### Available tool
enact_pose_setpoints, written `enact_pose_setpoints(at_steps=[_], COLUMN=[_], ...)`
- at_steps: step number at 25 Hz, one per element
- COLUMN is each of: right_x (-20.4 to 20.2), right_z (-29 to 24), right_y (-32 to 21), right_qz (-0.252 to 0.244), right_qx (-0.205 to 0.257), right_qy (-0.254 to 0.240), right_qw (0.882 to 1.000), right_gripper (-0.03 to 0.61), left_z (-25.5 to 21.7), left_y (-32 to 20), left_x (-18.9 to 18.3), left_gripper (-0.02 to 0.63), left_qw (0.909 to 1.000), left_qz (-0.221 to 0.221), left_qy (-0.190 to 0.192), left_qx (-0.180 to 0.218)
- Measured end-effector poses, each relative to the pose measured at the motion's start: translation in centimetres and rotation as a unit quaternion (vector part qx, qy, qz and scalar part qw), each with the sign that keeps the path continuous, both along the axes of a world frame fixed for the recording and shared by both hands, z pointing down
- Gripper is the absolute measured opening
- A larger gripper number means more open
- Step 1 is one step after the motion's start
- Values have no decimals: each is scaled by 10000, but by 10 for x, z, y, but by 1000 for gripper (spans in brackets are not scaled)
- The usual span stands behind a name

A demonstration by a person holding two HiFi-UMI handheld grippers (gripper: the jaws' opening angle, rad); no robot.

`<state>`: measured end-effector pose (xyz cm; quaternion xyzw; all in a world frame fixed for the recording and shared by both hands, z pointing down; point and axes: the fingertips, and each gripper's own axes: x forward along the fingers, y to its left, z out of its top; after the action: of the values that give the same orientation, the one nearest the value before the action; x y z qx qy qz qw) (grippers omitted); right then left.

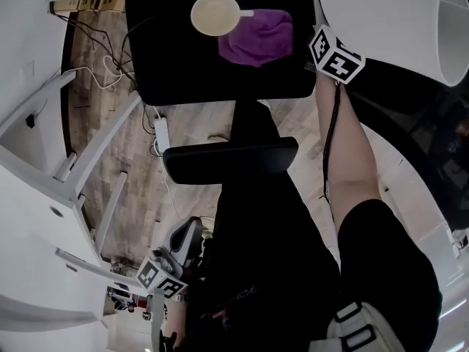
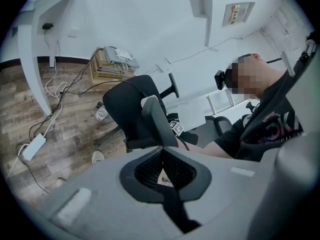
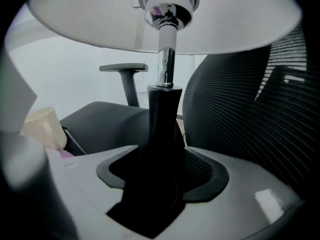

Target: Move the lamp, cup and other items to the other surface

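The lamp's black and chrome stem (image 3: 164, 114) stands upright between the jaws of my right gripper (image 3: 165, 154), under its white shade (image 3: 100, 19). The jaws are open, with a gap showing on the stem's right side. In the head view the shade (image 1: 396, 20) fills the top right, beside the right gripper's marker cube (image 1: 337, 56). A cream cup (image 1: 214, 13) and a purple cloth (image 1: 258, 37) lie on the black table (image 1: 183, 64). The cup (image 3: 44, 126) also shows at the left of the right gripper view. My left gripper (image 2: 161, 149) hangs low, shut and holding nothing.
A black office chair (image 1: 231, 156) stands between me and the table; its mesh back (image 3: 250, 104) is close on the lamp's right. White furniture (image 1: 44, 196) lines the left. Cables and a power strip (image 1: 160, 130) lie on the wood floor. A stacked box (image 2: 112, 64) sits by the wall.
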<state>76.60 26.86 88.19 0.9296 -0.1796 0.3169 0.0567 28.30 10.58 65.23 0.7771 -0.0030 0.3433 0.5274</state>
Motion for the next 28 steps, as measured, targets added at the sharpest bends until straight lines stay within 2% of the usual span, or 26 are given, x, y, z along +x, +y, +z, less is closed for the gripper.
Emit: enact_pose_setpoints(at_steps=[5,8,9,10,11,13,16,18,20,22,24,28], right_x=[-47,-89,-100,-107,-114,-130,-153,-166,-186,-224,-279,-407], right_z=[4,1,-3,-10,-20,-49,-111,-157,-203,-241,-273,-323], right_y=[10,23,31,39,46,57,50,23,-14,-59,-103,-168], right_qz=[-87,60,171,298,413,460,-12,-543,-1171,-1898,-2673,-4155], right_qx=[-52,-14,0,32,104,354,591,797,1069,1375,1765,2470], right_qy=[-476,-799,-853,-868,-866,-878,-731,-526,-339,-307,-516,-1185], right_qw=[9988,9968,9962,9958,9953,9944,9956,9939,9868,9717,9459,8674], right_gripper=[288,270,227,150,12,5,4,3,4,5,3,5], left_z=[-2,-10,-12,-14,-17,-29,-54,-70,-83,-95,-108,-124], left_y=[1,1,1,-1,-4,-16,-31,-41,-50,-55,-53,-34], left_x=[-17,-34,-39,-44,-50,-68,-100,-122,-146,-173,-198,-225], left_gripper=[2,3,2,2,2,2,2,2,2,2,2,2], left_qw=[9988,9977,9969,9958,9945,9910,9845,9785,9711,9650,9598,9534], left_qz=[-243,-298,-333,-390,-468,-661,-877,-967,-1116,-1294,-1442,-1583], left_qy=[387,580,690,814,936,1153,1451,1675,1893,2007,2075,2163], left_qx=[-161,-210,-180,-119,-38,129,440,720,927,1084,1222,1386])
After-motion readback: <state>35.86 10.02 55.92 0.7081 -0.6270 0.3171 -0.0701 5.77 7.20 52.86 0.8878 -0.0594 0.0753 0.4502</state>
